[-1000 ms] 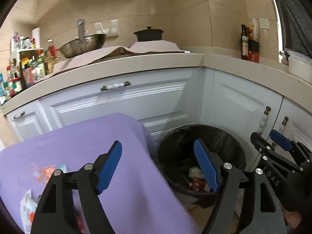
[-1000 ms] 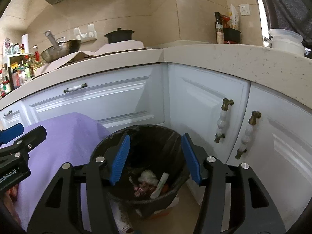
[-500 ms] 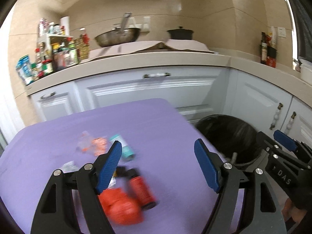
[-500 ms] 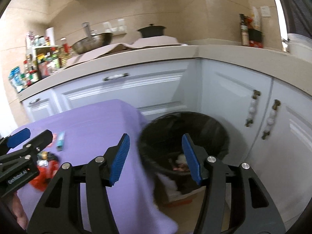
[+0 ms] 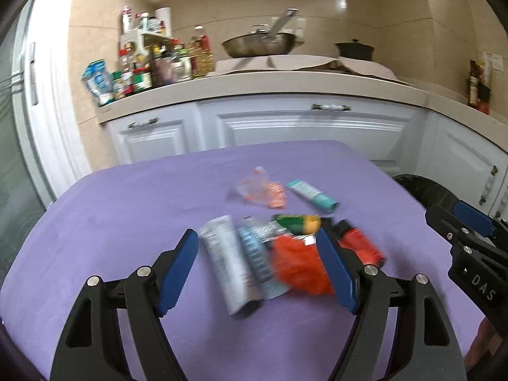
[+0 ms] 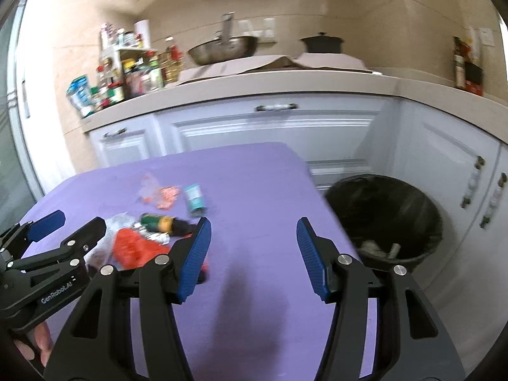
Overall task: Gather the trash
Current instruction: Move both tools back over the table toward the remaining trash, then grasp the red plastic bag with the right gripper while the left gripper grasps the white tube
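Observation:
A pile of trash lies on the purple table (image 5: 127,209): a white tube (image 5: 227,263), an orange crumpled bag (image 5: 298,266), a red can (image 5: 362,244), a green-yellow wrapper (image 5: 298,223), a teal tube (image 5: 312,195) and a clear orange wrapper (image 5: 260,187). My left gripper (image 5: 263,273) is open and empty, hovering over the white tube and orange bag. My right gripper (image 6: 254,257) is open and empty over bare purple table (image 6: 254,190), right of the pile. The black trash bin (image 6: 385,219) stands on the floor right of the table.
White cabinets (image 6: 273,133) and a counter run behind the table. Bottles and jars (image 5: 143,70), a metal wok (image 5: 262,44) and a black pot (image 6: 320,44) stand on the counter. The bin's rim (image 5: 422,187) shows by the table's right edge.
Both grippers have swung left, from above the bin to over the table. The trash pile has come under the left gripper. Both stayed open.

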